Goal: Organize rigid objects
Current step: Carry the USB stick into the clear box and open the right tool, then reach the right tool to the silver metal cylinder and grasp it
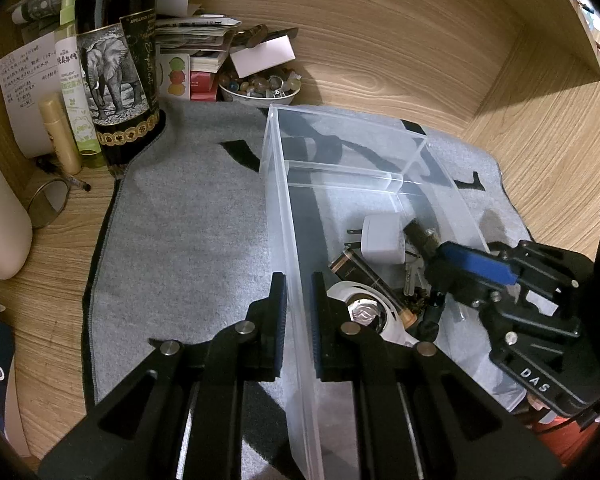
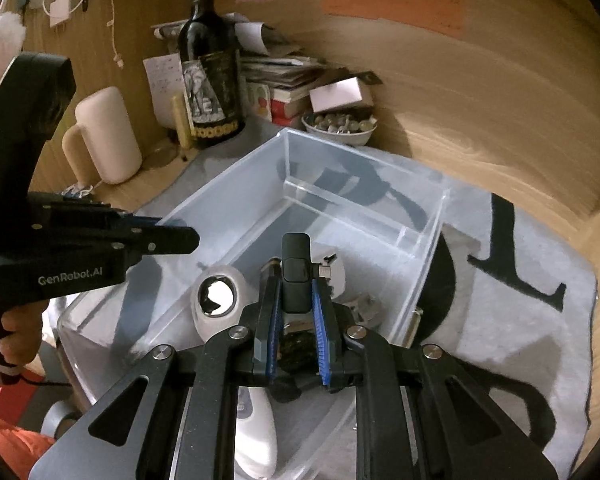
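A clear plastic box (image 1: pixel 278 184) (image 2: pixel 228 196) stands on a grey mat. My left gripper (image 1: pixel 299 284) (image 2: pixel 180 236) is shut on the box's left wall, one finger inside, one outside. My right gripper (image 2: pixel 296 292) (image 1: pixel 440 260) is over the box, shut on a small black device (image 2: pixel 296 268) that stands upright between the pads. Inside the box lie a white plug adapter (image 1: pixel 382 240), a battery (image 1: pixel 360 272), keys (image 1: pixel 410 276) and a white gadget with a round opening (image 2: pixel 218 300) (image 1: pixel 364 308).
A dark wine bottle (image 1: pixel 116 60) (image 2: pixel 210 80), a green spray bottle (image 1: pixel 74 80), a bowl of stones (image 1: pixel 260 84) (image 2: pixel 340 126), stacked papers (image 1: pixel 196 36) and a cream mug (image 2: pixel 104 136) crowd the back left. The grey mat (image 1: pixel 188 220) covers the wooden desk (image 1: pixel 540 136).
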Demonstrator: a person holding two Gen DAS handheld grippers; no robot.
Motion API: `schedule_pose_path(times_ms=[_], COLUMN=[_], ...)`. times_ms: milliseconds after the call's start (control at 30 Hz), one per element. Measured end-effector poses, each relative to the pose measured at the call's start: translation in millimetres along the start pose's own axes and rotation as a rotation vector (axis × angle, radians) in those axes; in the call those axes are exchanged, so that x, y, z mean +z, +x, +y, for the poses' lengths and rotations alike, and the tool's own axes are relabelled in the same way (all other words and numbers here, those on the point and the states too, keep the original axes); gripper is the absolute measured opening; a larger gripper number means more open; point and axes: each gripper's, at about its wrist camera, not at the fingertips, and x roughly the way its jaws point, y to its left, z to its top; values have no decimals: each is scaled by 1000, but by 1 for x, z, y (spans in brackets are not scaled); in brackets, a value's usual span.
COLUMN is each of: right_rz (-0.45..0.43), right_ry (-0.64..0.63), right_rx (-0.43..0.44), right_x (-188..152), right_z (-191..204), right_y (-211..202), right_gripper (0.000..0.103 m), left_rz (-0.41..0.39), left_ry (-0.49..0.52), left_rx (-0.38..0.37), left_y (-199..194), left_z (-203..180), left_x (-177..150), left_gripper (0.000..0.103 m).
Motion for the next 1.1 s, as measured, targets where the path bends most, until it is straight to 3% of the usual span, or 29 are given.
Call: schedule_pose_path(times_ms=[200, 367, 567, 867, 1100], right_rz=[24, 22, -31, -118, -87], right_ry=[-5, 5, 24, 71, 149], right_rx=[24, 24, -5, -127, -181], right_x=[0, 0, 5, 8, -5], right_z=[4, 2, -6, -35, -67], right_y=[3, -1, -19, -51, -52], right_gripper=[15, 38, 45, 47, 47], left_rz=[0, 0, 0, 0, 0], left_ry=[1, 0, 0, 1, 1], left_rx=[1, 0, 0, 1, 2], left_y=[0, 0, 0, 0, 0], left_z=[0, 0, 1, 1, 1], left_x=[0, 0, 0, 0, 0], left_gripper=[9, 9, 9, 9, 9])
